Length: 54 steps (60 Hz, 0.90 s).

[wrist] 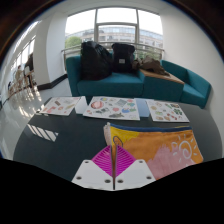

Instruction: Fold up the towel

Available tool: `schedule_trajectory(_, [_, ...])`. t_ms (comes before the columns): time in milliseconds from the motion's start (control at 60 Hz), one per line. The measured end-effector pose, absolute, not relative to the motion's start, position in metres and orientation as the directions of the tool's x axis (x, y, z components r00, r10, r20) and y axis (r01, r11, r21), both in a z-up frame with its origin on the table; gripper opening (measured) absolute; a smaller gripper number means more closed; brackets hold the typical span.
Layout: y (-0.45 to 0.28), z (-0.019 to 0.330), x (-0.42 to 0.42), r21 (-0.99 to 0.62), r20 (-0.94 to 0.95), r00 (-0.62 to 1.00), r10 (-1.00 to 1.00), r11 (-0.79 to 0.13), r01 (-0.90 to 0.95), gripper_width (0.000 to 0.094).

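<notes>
A yellow and orange patterned towel [165,150] lies on the dark table [55,140], just ahead of the fingers and to their right. My gripper [114,166] is shut on the towel's near left edge. The edge rises in a thin fold between the two pink pads [100,162], which meet on it. The part of the towel nearest the fingers is lifted, and the rest lies flat on the table.
Three printed sheets [112,107] lie in a row across the table beyond the towel. A teal sofa [185,85] with black bags [97,60] stands behind the table, under large windows. White floor lies to the left.
</notes>
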State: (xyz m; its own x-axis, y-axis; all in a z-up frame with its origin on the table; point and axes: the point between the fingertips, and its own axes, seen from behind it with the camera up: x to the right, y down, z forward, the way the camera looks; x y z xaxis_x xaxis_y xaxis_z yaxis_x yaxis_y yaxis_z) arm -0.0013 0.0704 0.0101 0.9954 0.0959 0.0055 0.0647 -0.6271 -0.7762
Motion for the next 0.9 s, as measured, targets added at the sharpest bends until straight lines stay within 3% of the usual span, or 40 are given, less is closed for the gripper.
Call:
schedule_trajectory(167, [0.070, 0.084, 0.062, -0.840, -0.014, 0.997, 0.069, -0.542, 0.026, 0.0010])
schedule_trajectory(267, [0.070, 0.106, 0.128, -0.853, 0.010, 1.000, 0.007, -0.522, 0.012, 0.0011])
schedule_trajectory(333, [0.071, 0.102, 0.178, -0.848, 0.057, 0.997, -0.044, -0.529, 0.025, 0.0013])
schedule_trajectory(483, [0.076, 0.047, 0.282, -0.795, 0.144, 0.980, -0.137, -0.606, 0.032, 0.0029])
schedule_trajectory(517, [0.077, 0.032, 0.300, -0.784, 0.163, 0.974, -0.158, -0.620, 0.031, 0.0095])
schedule_trajectory(533, [0.075, 0.028, 0.309, -0.779, 0.173, 0.971, -0.167, -0.627, 0.031, 0.0160])
schedule_trajectory(550, [0.074, 0.024, 0.318, -0.773, 0.188, 0.966, -0.177, -0.633, 0.034, 0.0283])
schedule_trajectory(617, [0.072, 0.020, 0.350, -0.766, 0.263, 0.941, -0.213, -0.639, 0.070, 0.0332])
schedule_trajectory(767, [0.056, 0.076, 0.361, -0.831, 0.254, 0.925, -0.281, -0.552, 0.060, 0.0599])
schedule_trajectory(833, [0.046, 0.106, 0.340, -0.863, 0.179, 0.947, -0.266, -0.505, 0.021, 0.0771])
schedule_trajectory(900, [0.030, 0.138, 0.315, -0.891, 0.102, 0.961, -0.259, -0.454, -0.027, 0.0840])
